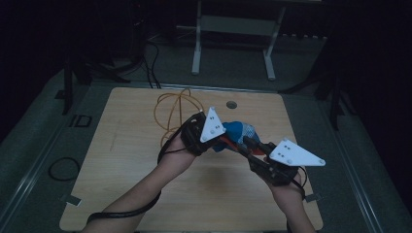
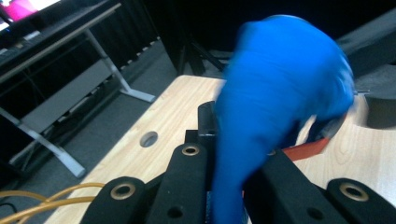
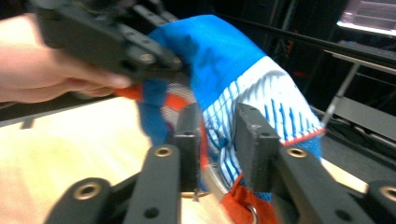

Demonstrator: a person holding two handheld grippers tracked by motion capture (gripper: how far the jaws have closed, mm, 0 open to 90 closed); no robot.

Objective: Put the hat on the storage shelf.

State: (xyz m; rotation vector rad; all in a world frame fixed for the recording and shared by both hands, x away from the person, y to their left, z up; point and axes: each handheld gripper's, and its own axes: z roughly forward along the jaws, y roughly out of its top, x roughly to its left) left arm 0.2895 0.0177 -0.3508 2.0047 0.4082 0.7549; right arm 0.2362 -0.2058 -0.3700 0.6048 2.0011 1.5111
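Blue cloth item [image 1: 239, 131], white-striped with orange trim: clamped between left gripper [image 2: 224, 154] jaws and right gripper [image 3: 215, 140] jaws, above wooden table [image 1: 136, 160].

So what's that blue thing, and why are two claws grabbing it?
A person is holding a claw in each hand above a wooden table. Between them hangs a blue cloth thing with white stripes and orange trim; I can't tell exactly what it is. The left claw is closed on its plain blue part, and the right claw is pinching the striped part. The cloth is lifted off the table. An orange cord lies looped behind it.
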